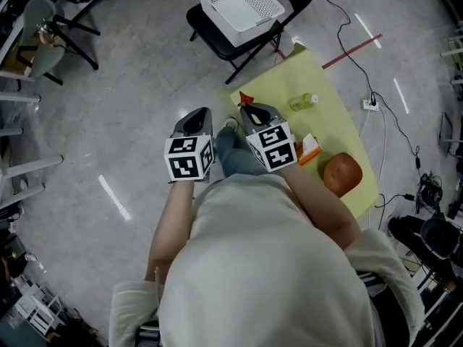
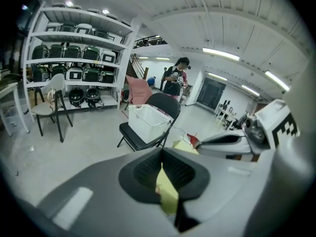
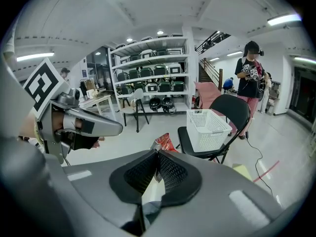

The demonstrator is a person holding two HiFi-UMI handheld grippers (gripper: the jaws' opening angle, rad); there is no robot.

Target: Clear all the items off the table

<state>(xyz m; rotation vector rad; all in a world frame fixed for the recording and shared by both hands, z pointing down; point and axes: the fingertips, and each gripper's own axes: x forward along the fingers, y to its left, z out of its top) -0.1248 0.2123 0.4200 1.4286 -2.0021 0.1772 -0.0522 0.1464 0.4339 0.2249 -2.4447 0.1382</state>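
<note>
Both arms reaching forward side by side, grippers tilting downward, facing white plastic basket [image 1: 239, 2] on black folding chair [image 1: 206, 33].
Left gripper [image 2: 162, 158] clamping thin yellow flat piece [image 2: 167, 191].
Right gripper [image 3: 158, 157] pinching red crinkled packet [image 3: 163, 142].
Green bottle [image 1: 304, 102], orange carton [image 1: 309, 149], brown round object [image 1: 341, 173] lying on yellow surface [image 1: 289, 74], right of grippers.

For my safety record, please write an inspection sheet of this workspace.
Surface: yellow table, three things on it.
Job's things: bottle, orange carton, brown round item on table; white basket on folding chair.
Clutter: nothing seen.
Grippers: left gripper shut on thin yellow piece; right gripper shut on red packet.
Cables: black cable and power strip on floor.
Surroundings: shelves, a person standing.
</note>
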